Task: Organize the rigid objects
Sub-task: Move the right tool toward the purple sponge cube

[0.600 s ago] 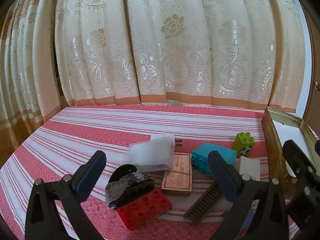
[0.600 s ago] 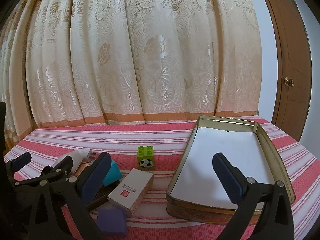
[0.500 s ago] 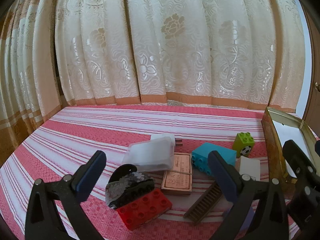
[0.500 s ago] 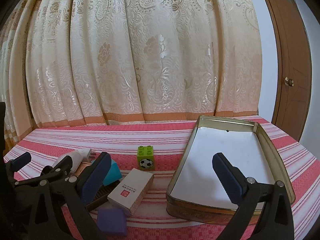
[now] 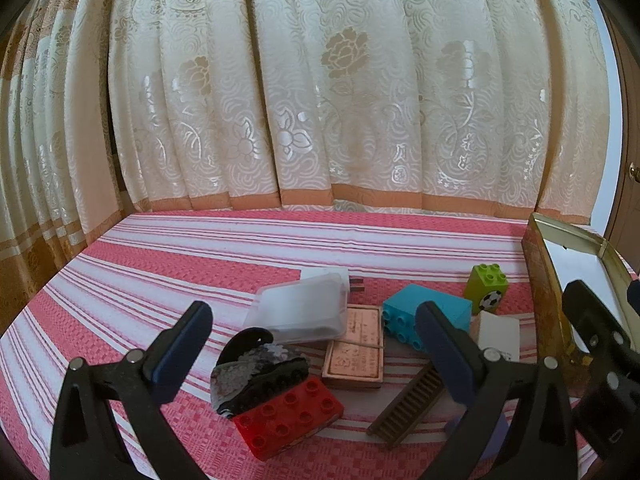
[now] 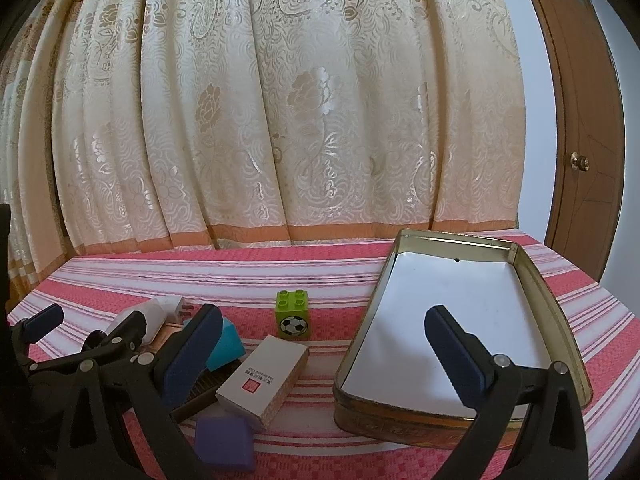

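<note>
A pile of small objects lies on the red striped cloth: a red brick (image 5: 289,416), a black-grey hair clip (image 5: 256,372), a clear plastic case (image 5: 300,312), a wooden stamp block (image 5: 354,348), a brown comb (image 5: 408,404), a blue brick (image 5: 424,316), a green football brick (image 6: 292,314), a white box (image 6: 264,380) and a purple block (image 6: 226,442). My left gripper (image 5: 316,352) is open and empty, held above the pile. My right gripper (image 6: 326,356) is open and empty, between the white box and the gold tin's (image 6: 568,332) front left corner.
The gold tin with a white lining stands open on the right; its wall also shows in the left wrist view (image 5: 540,276). A cream curtain (image 6: 280,120) hangs behind the table. A wooden door (image 6: 580,120) is at the far right.
</note>
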Motion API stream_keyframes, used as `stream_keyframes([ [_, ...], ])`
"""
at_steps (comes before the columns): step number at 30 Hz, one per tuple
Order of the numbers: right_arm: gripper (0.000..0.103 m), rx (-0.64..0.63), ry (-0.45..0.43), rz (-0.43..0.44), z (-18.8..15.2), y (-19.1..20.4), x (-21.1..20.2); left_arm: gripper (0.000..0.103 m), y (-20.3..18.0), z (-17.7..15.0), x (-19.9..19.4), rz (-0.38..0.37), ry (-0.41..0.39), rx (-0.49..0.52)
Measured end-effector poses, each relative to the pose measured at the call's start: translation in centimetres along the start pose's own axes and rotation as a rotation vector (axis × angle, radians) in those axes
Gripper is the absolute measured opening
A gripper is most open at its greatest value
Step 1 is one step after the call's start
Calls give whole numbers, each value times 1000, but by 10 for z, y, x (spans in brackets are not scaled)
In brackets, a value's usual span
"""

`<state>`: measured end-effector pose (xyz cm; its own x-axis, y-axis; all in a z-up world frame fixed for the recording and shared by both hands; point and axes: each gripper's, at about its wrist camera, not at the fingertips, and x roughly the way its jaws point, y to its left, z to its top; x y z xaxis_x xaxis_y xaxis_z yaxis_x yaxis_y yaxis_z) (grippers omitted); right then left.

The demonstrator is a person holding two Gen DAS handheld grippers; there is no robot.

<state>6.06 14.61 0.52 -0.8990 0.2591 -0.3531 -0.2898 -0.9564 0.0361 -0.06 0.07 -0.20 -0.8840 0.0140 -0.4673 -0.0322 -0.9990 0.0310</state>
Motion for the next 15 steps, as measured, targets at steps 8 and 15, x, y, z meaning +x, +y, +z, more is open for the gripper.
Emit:
stream_keyframes([
  [8, 102, 5, 32, 38, -5, 1, 3, 103, 0, -1, -2, -16, 1, 1],
  [15, 85, 10, 119, 90, -11, 1, 10, 102, 6, -3, -6, -41, 12, 20],
])
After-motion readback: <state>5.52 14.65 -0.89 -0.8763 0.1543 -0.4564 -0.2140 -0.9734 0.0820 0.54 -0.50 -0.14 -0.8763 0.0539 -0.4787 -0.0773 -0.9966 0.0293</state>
